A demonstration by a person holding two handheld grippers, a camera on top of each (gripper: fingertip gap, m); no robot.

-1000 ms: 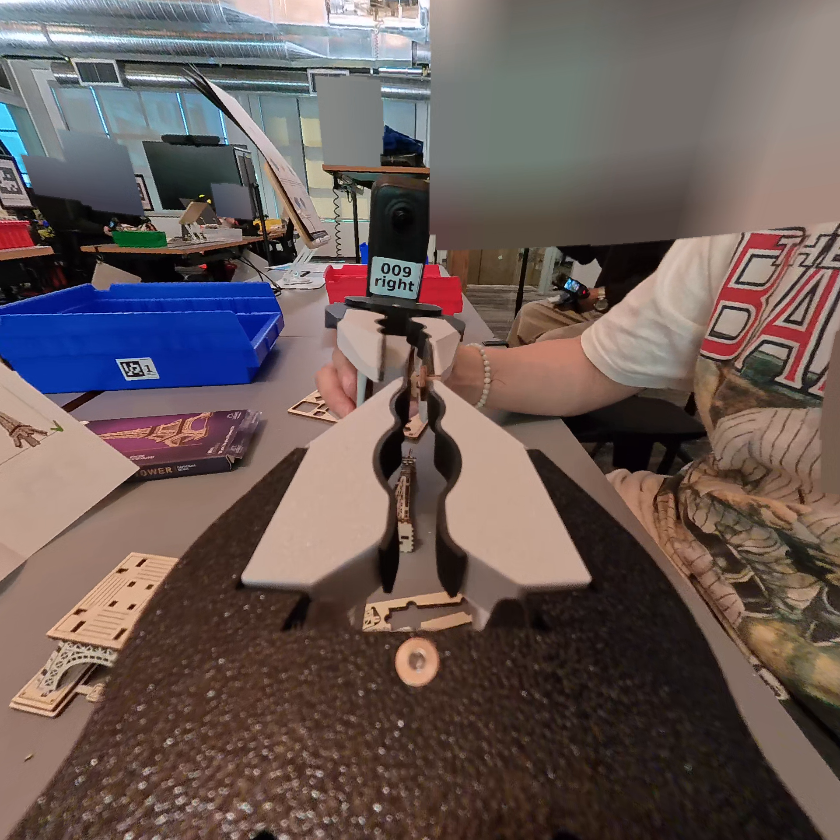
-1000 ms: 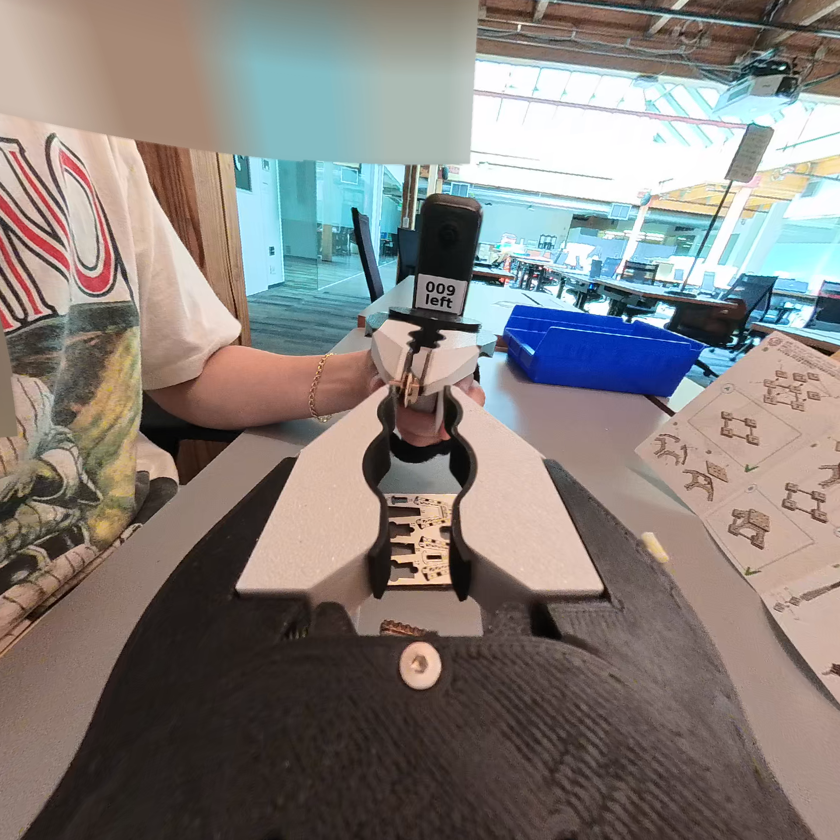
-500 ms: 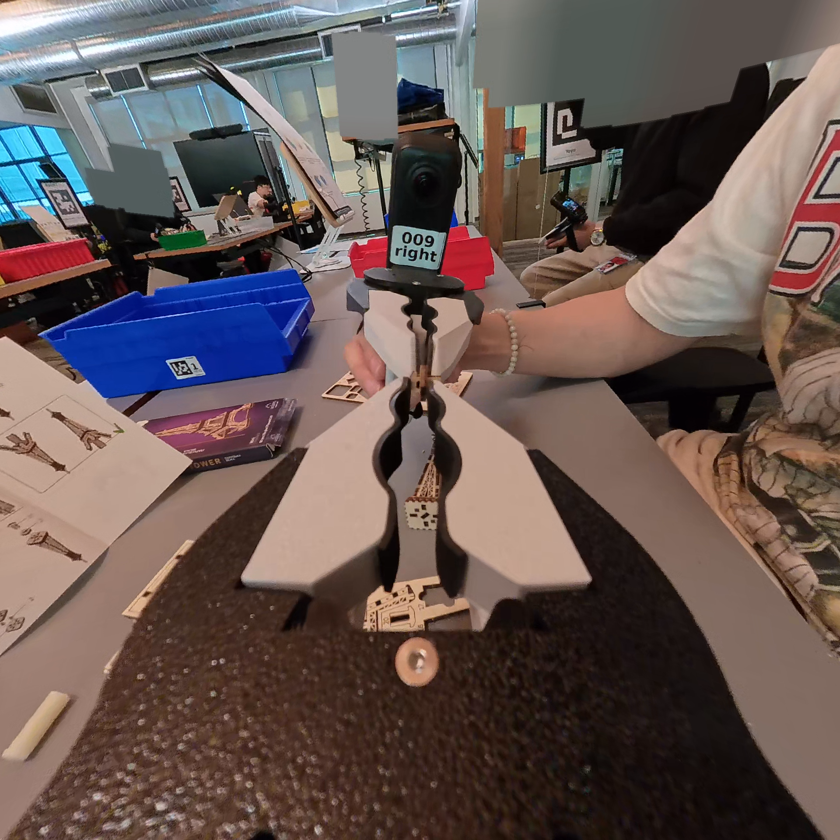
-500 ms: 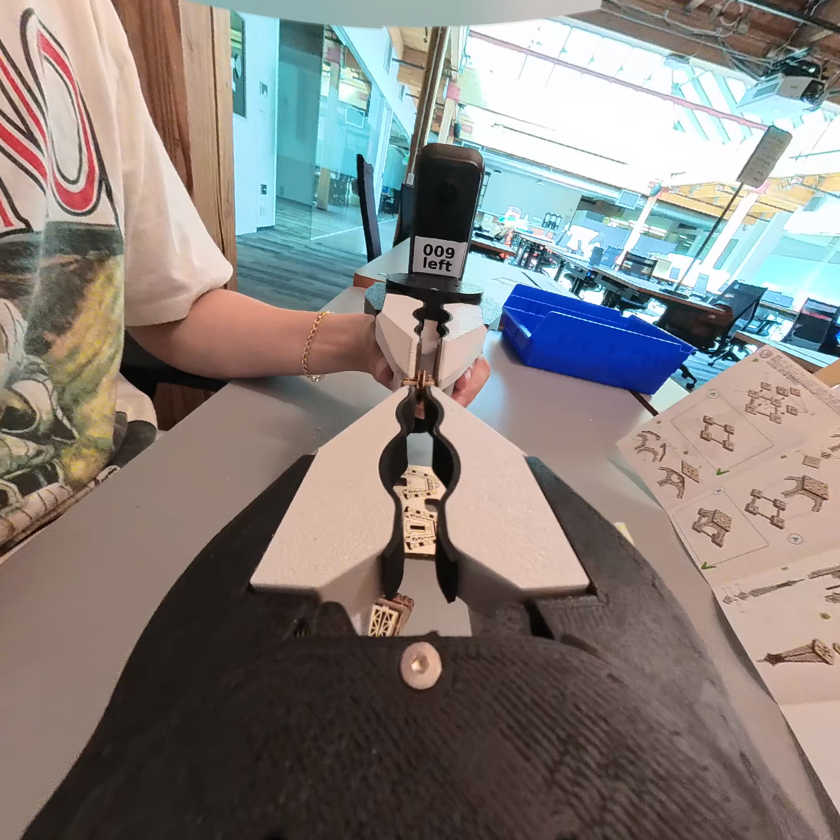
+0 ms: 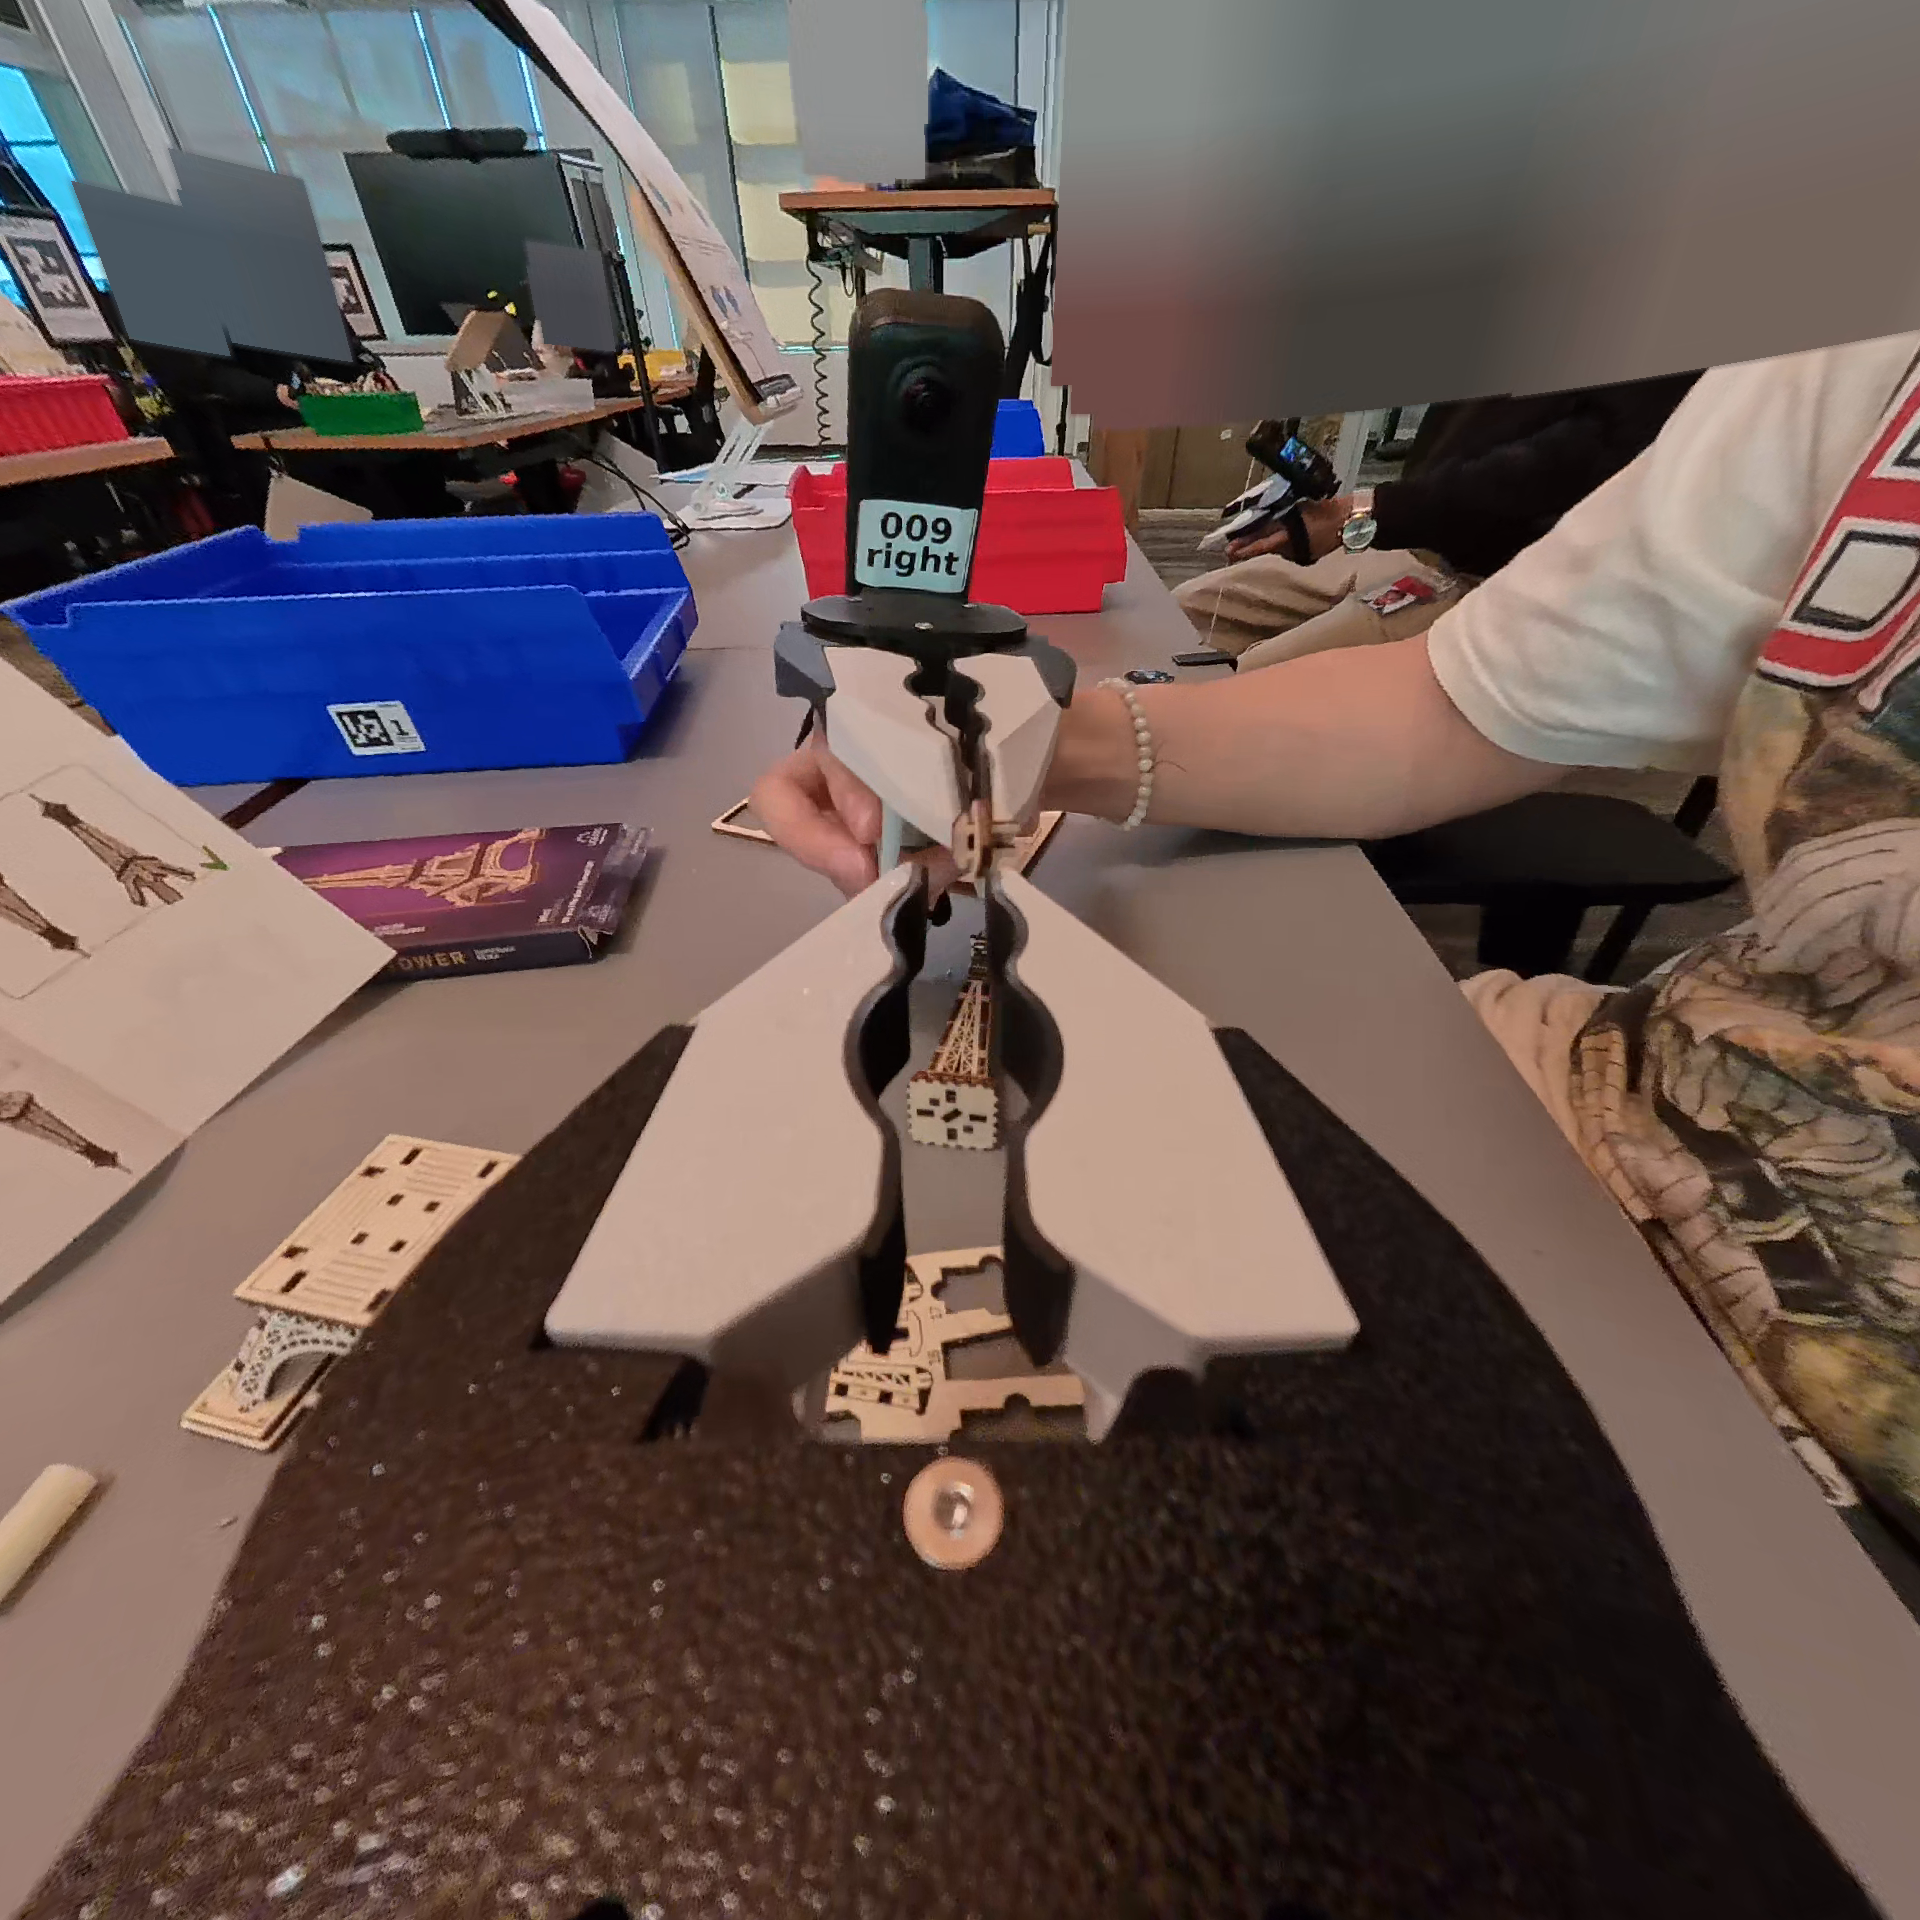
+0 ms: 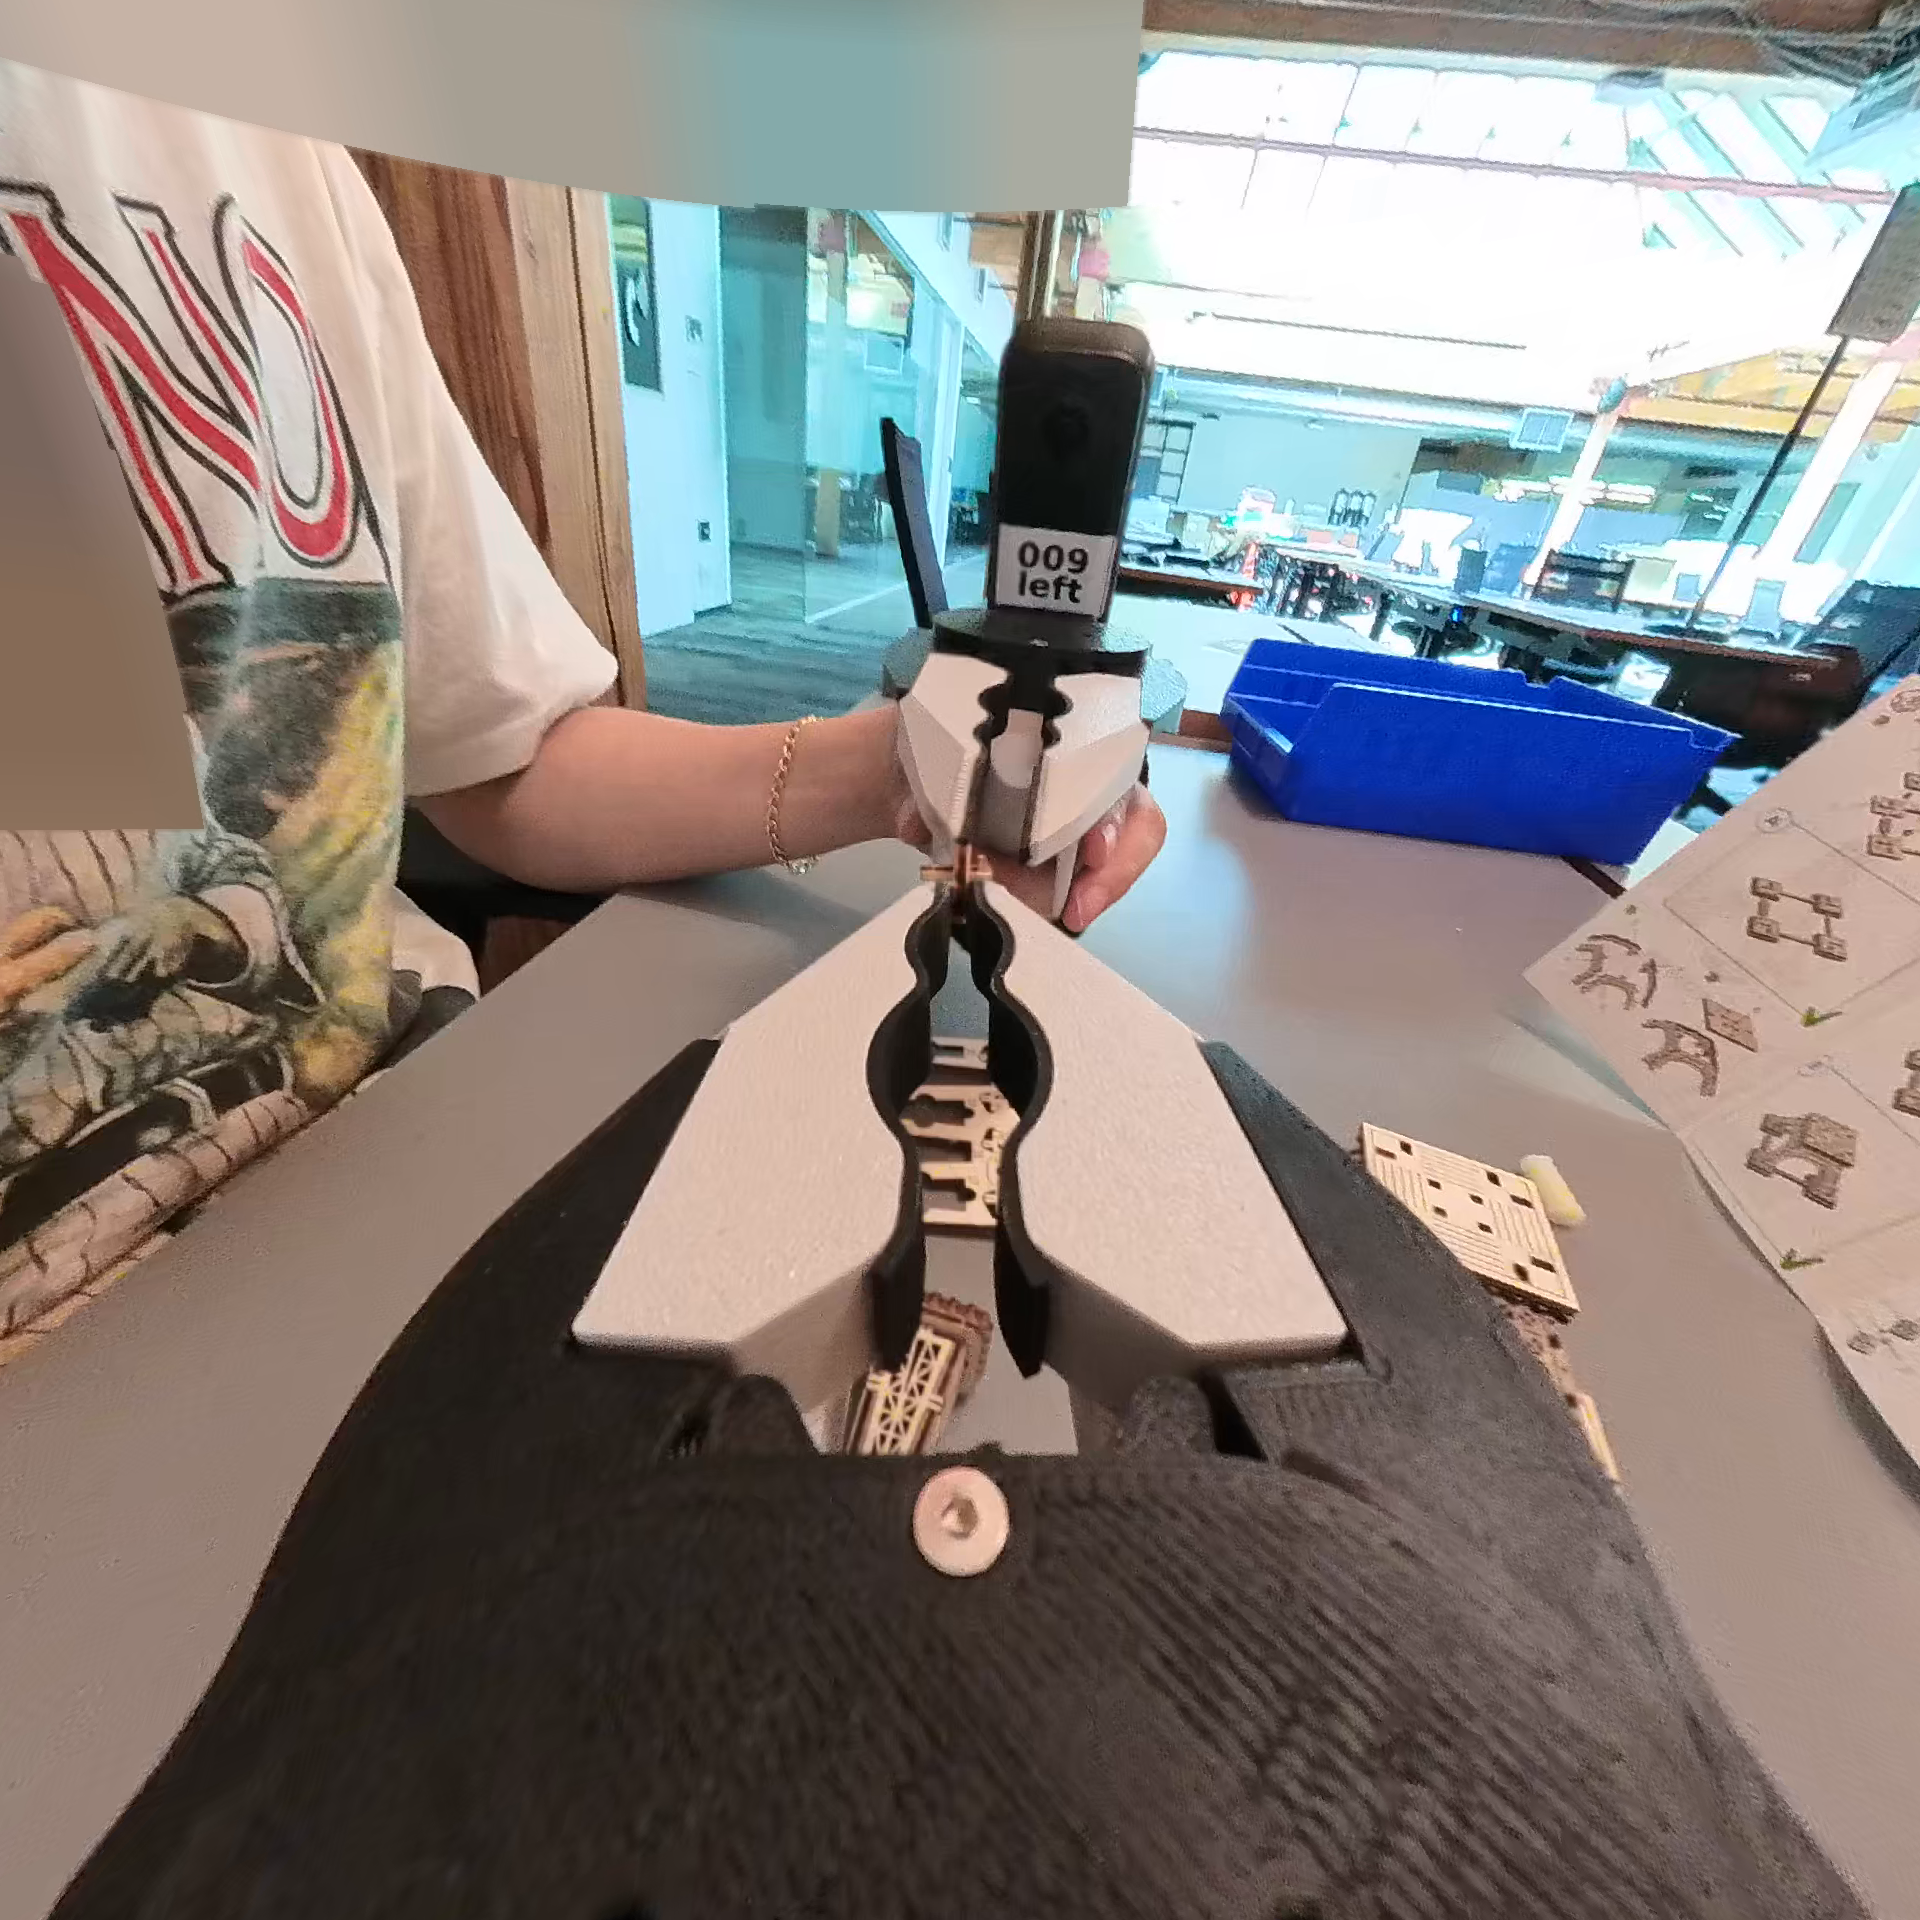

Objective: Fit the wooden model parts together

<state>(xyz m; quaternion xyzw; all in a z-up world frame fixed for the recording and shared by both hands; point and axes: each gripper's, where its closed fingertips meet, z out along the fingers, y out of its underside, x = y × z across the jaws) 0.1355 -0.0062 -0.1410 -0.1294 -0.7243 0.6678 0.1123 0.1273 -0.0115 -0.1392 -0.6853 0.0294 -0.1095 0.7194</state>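
two claws meeting tip to tip over a grey counter [image 5: 1299, 935] in the left wrist view. left claw [image 5: 966, 883] pinched nearly closed near its tips, apparently on a thin wooden spire piece [image 5: 974, 997] that runs down to a small boxy base between the fingers. right claw [image 5: 971, 831] facing it, closed on a small wooden cross piece [image 5: 977, 831], touching or just beside the spire's top. flat cut-out wooden sheet [image 5: 935, 1351] lying on the counter below the left claw. to the left, a wooden tower base [image 5: 343, 1278], a purple box [image 5: 468, 894], a paper instruction sheet [image 5: 125, 935], a blue bin [image 5: 364, 644]; farther back, a red bin [image 5: 1049, 551].

in the right wrist view, right claw [image 6: 958, 883] drawn tight at the tips around the small cross piece [image 6: 961, 868]. left claw [image 6: 971, 831] opposite, closed on something thin at the same spot; exact contact between the parts too small to tell. wooden sheet [image 6: 956, 1153] seen through the gap between the fingers, a latticed wooden part [image 6: 914, 1392] lower down near the claw's body. tower base [image 6: 1465, 1216] and instruction sheet [image 6: 1766, 1039] at right, blue bin [image 6: 1455, 748] behind.
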